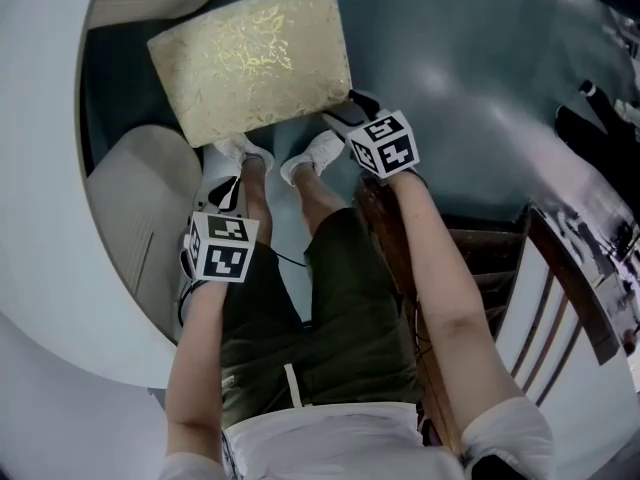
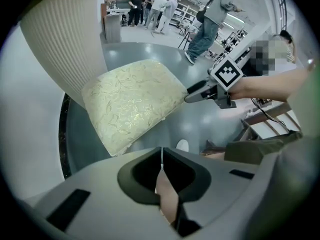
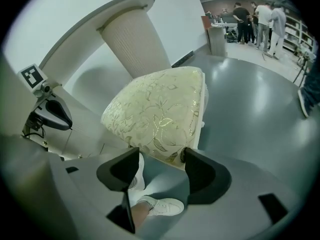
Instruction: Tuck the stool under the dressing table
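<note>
the stool [image 1: 250,58] stands just outside the dressing table [image 1: 45,168], not yet under it; the right gripper [image 3: 160,166], jaws apart, meets its near corner, likely to push it in; the left gripper [image 2: 161,170] hangs closed, empty

The stool [image 1: 250,58], a rectangular cushion in cream-gold floral fabric, is standing on the grey floor [image 1: 470,88]. It is sitting between the ribbed pedestals [image 1: 140,208] of the white curved dressing table [image 1: 40,168], mostly outside its top.
</note>
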The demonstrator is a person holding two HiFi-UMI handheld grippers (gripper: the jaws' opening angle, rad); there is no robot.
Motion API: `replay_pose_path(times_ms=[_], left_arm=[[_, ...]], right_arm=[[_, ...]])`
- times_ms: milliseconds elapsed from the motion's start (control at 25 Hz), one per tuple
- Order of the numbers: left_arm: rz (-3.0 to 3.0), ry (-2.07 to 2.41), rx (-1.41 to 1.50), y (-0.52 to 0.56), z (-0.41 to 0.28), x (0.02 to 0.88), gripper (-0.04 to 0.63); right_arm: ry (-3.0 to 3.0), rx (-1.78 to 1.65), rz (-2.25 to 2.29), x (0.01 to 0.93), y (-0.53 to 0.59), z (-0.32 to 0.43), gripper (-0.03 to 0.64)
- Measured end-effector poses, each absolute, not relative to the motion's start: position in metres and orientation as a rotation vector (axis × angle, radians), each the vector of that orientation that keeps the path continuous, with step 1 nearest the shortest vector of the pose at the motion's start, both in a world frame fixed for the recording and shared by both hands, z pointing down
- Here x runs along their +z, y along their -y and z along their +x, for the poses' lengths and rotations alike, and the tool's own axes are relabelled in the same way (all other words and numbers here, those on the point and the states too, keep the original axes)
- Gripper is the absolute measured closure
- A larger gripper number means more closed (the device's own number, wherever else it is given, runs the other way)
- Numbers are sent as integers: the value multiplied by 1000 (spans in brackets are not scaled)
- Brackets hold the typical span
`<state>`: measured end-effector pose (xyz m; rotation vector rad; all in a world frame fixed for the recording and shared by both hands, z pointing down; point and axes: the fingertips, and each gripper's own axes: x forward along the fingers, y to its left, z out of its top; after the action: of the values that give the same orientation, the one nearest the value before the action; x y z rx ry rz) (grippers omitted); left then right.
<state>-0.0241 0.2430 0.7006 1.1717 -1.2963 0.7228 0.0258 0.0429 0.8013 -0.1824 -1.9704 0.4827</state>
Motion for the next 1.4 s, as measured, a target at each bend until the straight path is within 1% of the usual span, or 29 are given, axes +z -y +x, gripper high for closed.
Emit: replay_pose_path(times_ms=[80, 160, 480, 800, 920, 960, 1040, 1120, 1200, 1320, 1400], left_arm=[[1176, 1300, 723, -241, -24, 702, 584], [1178, 1307, 728, -241, -26, 703, 584], [1150, 1316, 717, -246, -34, 702, 584], [1141, 1318, 699, -255, -33, 703, 584], [1140, 1318, 698, -258, -35, 705, 584], [1137, 1318, 698, -258, -35, 705, 584], [1132, 1320, 695, -259, -36, 705, 584], [1128, 1321, 688, -258, -36, 705, 584], [1130, 1319, 685, -256, -36, 705, 584], [1140, 1314, 689, -253, -36, 706, 584], [1140, 1309, 691, -253, -35, 706, 584]], right_arm=[[1956, 459, -211, 802, -44, 27, 308], [1941, 423, -231, 803, -42, 29, 299], [1930, 321, -217, 801, -8, 31, 342], [1916, 249, -242, 801, 12, 13, 320], [1915, 207, -269, 797, 12, 13, 357], [1919, 202, -257, 796, 15, 13, 379], [1932, 223, -200, 793, 25, 13, 404], [1942, 272, -122, 796, 36, 13, 450], [1940, 310, -77, 804, 39, 11, 514], [1936, 329, -49, 818, 36, 4, 547], [1940, 343, -8, 823, 37, -1, 583]])
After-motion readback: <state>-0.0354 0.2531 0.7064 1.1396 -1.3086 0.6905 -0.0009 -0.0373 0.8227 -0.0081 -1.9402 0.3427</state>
